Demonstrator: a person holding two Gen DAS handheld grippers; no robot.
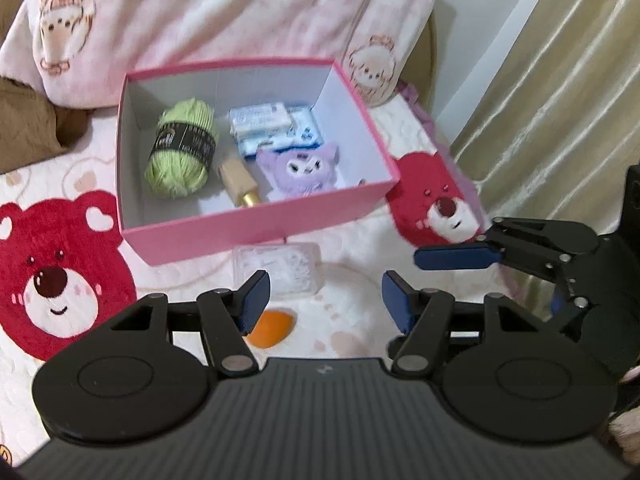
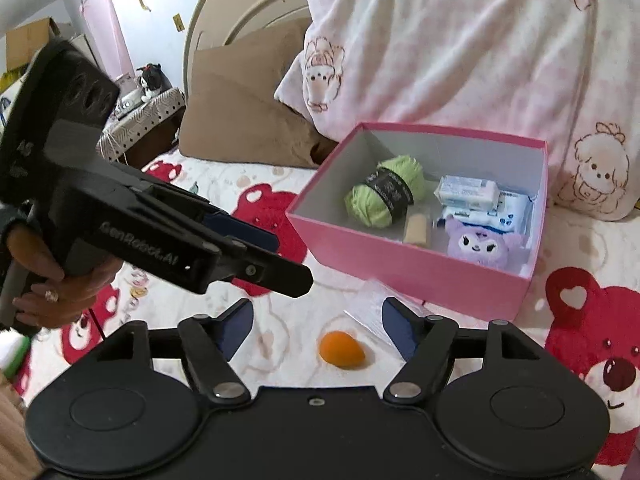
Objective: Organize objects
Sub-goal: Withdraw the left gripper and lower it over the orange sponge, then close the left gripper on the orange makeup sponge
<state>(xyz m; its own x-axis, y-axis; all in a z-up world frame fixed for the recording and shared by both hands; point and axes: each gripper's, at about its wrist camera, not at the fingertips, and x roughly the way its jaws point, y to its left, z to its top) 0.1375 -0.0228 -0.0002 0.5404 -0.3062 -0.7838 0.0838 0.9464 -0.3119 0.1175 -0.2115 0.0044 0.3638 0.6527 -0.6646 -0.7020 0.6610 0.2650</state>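
The pink box (image 1: 256, 236) sits far on the bed cover, already holding green yarn (image 1: 182, 148), wipe packs (image 1: 272, 126) and a purple plush (image 1: 300, 170). Still outside, just near of it, lie a clear plastic packet (image 1: 280, 268) and an orange sponge (image 2: 342, 349). The left gripper (image 1: 324, 300) and right gripper (image 2: 318, 326) both stand partly spread and empty. The sponge looks the likelier pick: centre it between the right pads, descend squarely, then pinch gently because it is probably soft.
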